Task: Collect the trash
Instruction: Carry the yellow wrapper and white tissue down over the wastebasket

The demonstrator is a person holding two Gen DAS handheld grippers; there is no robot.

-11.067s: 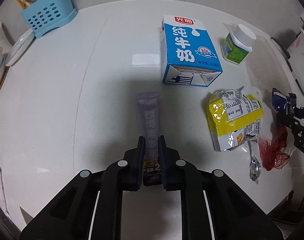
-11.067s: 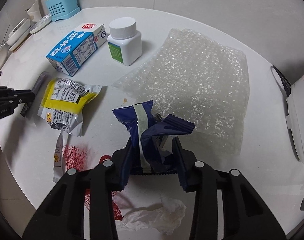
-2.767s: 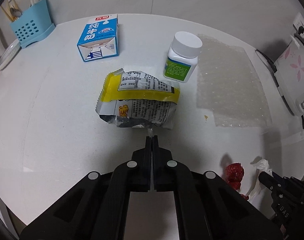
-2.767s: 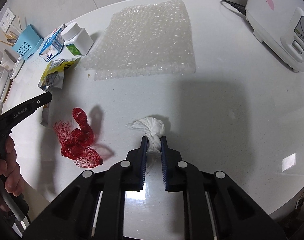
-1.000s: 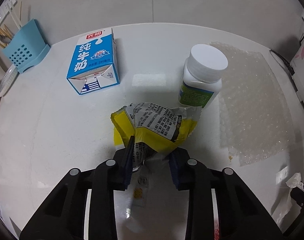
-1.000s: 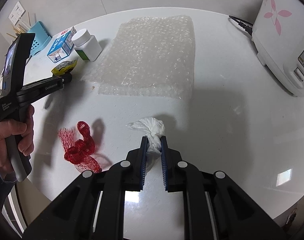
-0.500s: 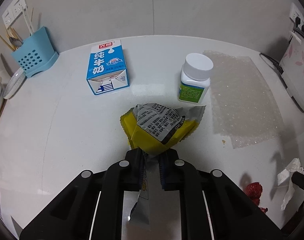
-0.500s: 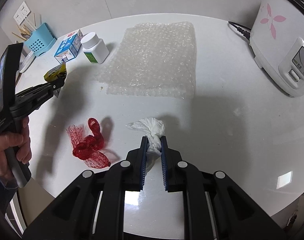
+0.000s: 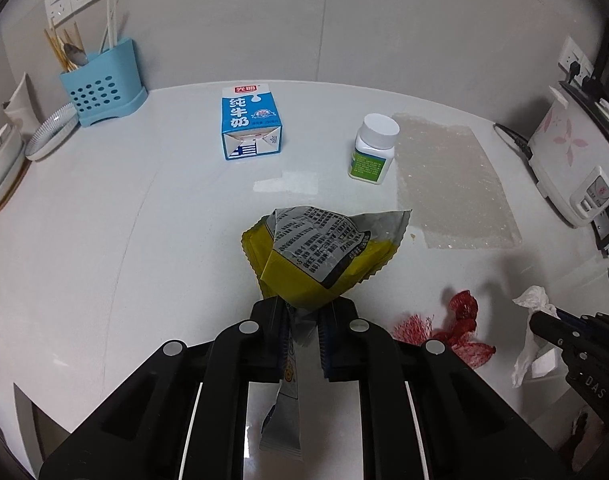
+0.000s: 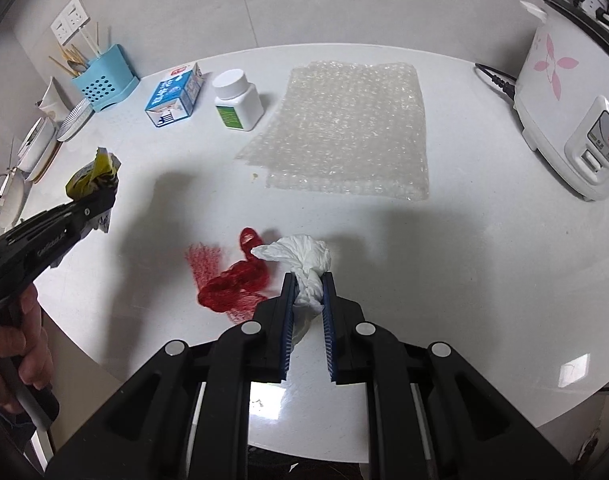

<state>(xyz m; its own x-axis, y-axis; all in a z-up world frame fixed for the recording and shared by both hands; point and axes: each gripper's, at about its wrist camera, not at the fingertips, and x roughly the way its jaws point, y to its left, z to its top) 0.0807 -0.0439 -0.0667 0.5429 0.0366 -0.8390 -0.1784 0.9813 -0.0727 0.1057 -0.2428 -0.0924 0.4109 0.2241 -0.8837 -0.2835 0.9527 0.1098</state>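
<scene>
My left gripper (image 9: 302, 312) is shut on a yellow and silver snack wrapper (image 9: 324, 252) and holds it above the white table; the wrapper also shows in the right wrist view (image 10: 92, 176). My right gripper (image 10: 307, 288) is shut on a crumpled white tissue (image 10: 304, 260), held above the table; the tissue also shows at the right of the left wrist view (image 9: 532, 320). A red mesh net (image 10: 232, 276) lies on the table left of the tissue and also shows in the left wrist view (image 9: 456, 328).
A blue milk carton (image 9: 248, 124), a white pill bottle (image 9: 372, 148) and a sheet of bubble wrap (image 9: 448, 184) lie further back. A blue utensil holder (image 9: 100, 80) and dishes (image 9: 48, 136) stand far left. A rice cooker (image 10: 564, 100) stands at the right.
My left gripper has closed on the snack wrapper and lifted it up and back from the table. My right gripper has risen a little with the tissue.
</scene>
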